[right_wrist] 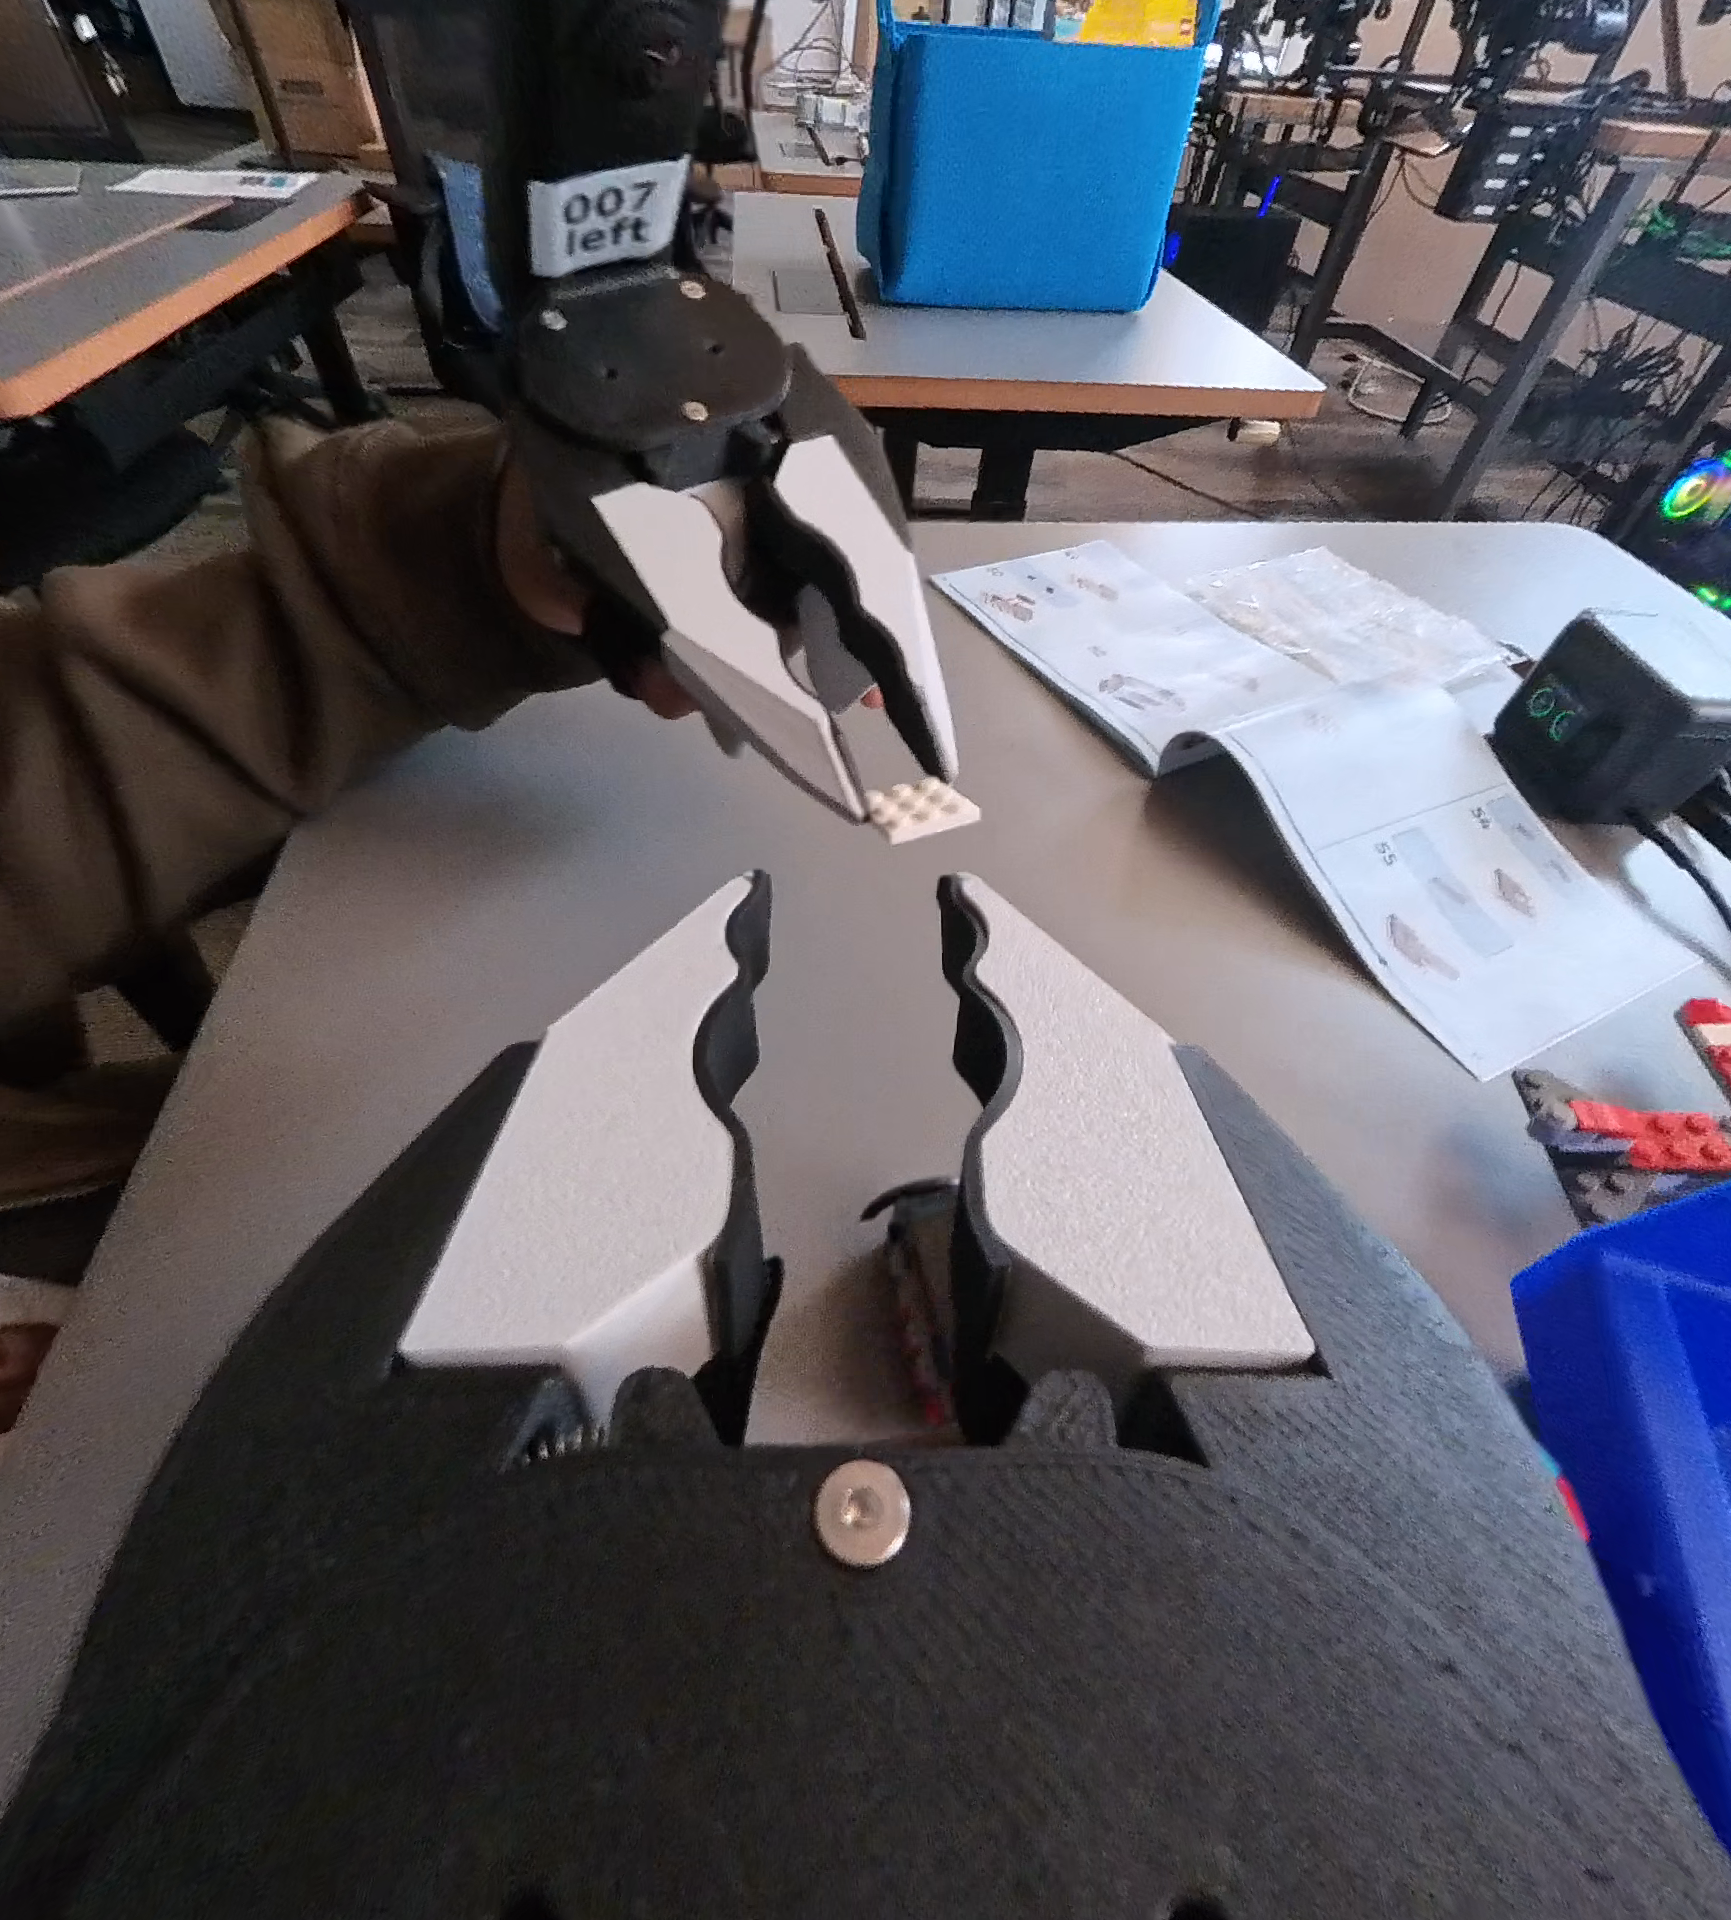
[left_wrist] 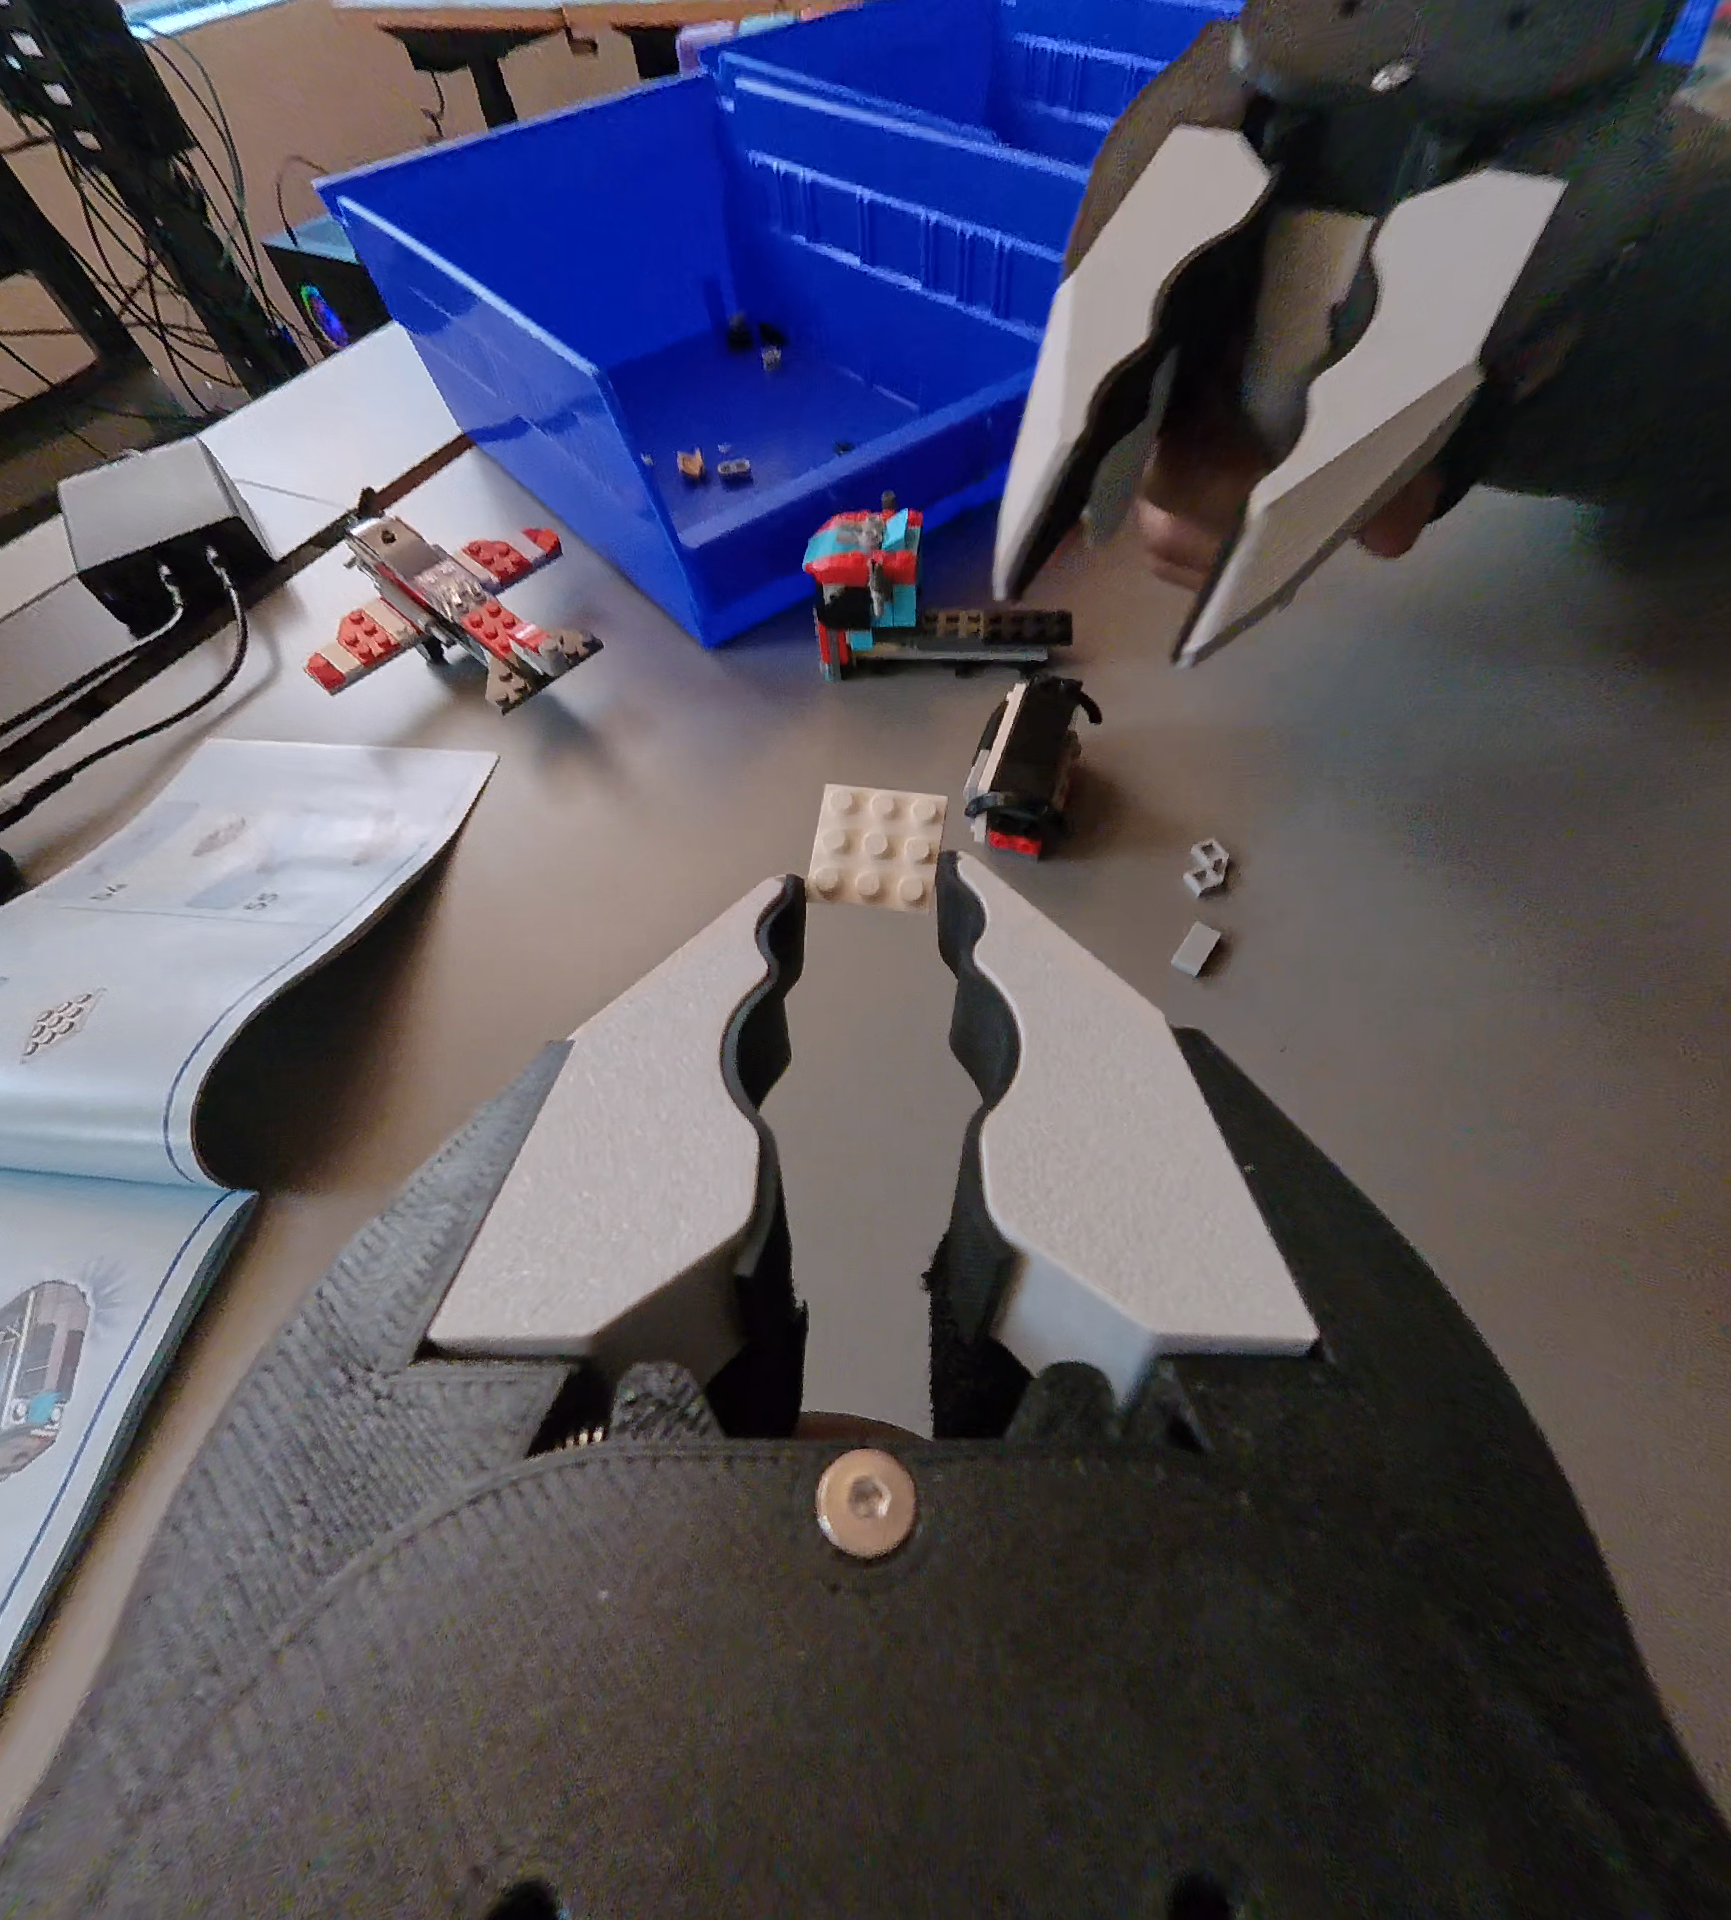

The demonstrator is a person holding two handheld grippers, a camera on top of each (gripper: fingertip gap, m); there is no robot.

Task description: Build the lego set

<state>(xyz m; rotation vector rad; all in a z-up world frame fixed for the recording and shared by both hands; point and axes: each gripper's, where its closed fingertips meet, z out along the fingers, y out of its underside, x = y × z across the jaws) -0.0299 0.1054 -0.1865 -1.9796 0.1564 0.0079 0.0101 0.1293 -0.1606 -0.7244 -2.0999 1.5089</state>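
Observation:
My left gripper [left_wrist: 869, 883] is shut on a white square studded plate [left_wrist: 877, 847], pinched by its near edge and held above the grey table [left_wrist: 1463, 1039]. The right wrist view shows the same gripper [right_wrist: 902, 795] gripping the plate [right_wrist: 923, 808] clear of the tabletop. My right gripper [right_wrist: 853, 883] is open and empty, its fingertips just short of the plate. In the left wrist view it [left_wrist: 1089, 623] hovers over a small black-and-white brick build [left_wrist: 1027, 764] and a teal-and-red build [left_wrist: 866, 592].
A blue bin [left_wrist: 695, 343] with a few small pieces stands at the back. A red-and-grey brick plane [left_wrist: 445, 613], an open instruction booklet [left_wrist: 113, 987], two small grey pieces [left_wrist: 1204, 904] and a grey power box [left_wrist: 154, 520] with cables lie around. Some 6 cm of space lies between my two pairs of fingers. The red-and-grey brick plane [left_wrist: 445, 613] is about equally far from each gripper, around 25 cm.

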